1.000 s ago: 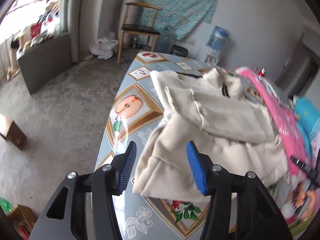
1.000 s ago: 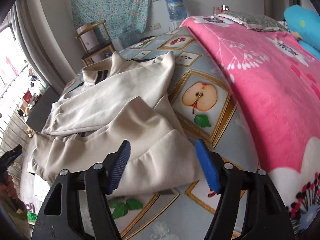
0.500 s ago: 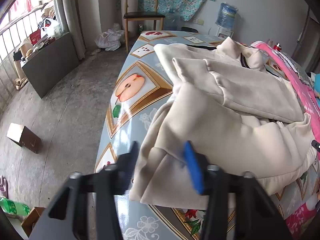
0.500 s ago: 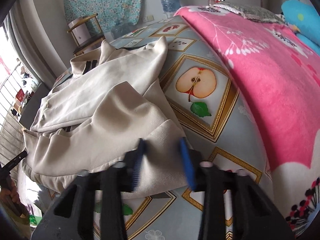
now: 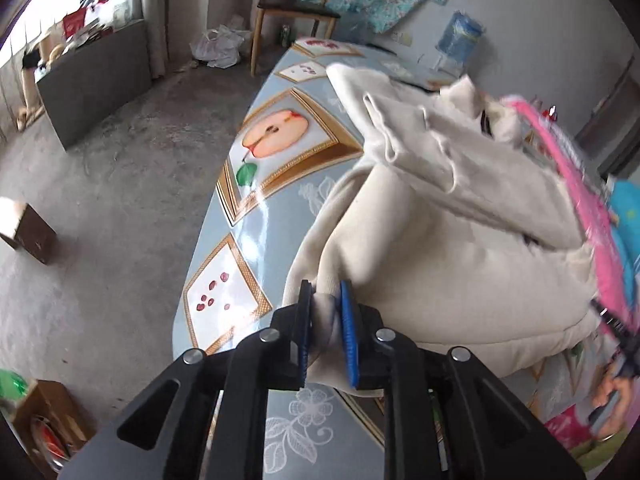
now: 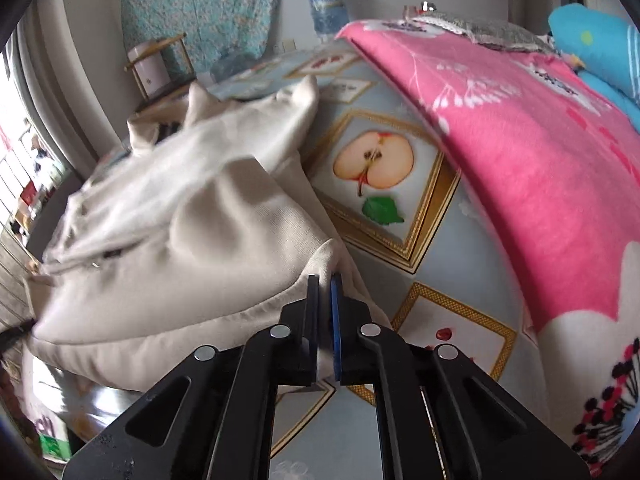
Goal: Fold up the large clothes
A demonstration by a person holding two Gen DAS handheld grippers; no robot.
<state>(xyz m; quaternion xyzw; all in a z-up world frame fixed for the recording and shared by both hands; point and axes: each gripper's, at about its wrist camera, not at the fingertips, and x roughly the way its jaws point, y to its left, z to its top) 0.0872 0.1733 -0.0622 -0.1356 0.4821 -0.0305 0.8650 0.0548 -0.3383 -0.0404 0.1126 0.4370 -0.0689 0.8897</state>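
A cream sweatshirt point(image 5: 432, 256) lies bunched on a table covered with a fruit-print cloth point(image 5: 272, 148). In the left wrist view my left gripper point(image 5: 325, 300) has its jaws closing on a thick fold of the sweatshirt's near hem corner, blue pads pressing the cloth. In the right wrist view the same cream sweatshirt point(image 6: 192, 232) spreads to the left, and my right gripper point(image 6: 325, 280) is shut on its other hem corner, a thin edge of cloth pinched between the pads. Both corners are lifted slightly off the fruit-print cloth point(image 6: 400, 216).
A pink blanket point(image 6: 520, 152) covers the table's right side, with a blue cushion point(image 6: 596, 44) beyond. A wooden chair point(image 5: 296, 12) and a water jug point(image 5: 460, 36) stand at the far end. A grey cabinet point(image 5: 96, 80) and a box point(image 5: 28, 232) sit on the floor at left.
Both grippers sank onto the sweatshirt's near hem and went from wide open to closed on its two corners; the cloth now bunches up at the pads.
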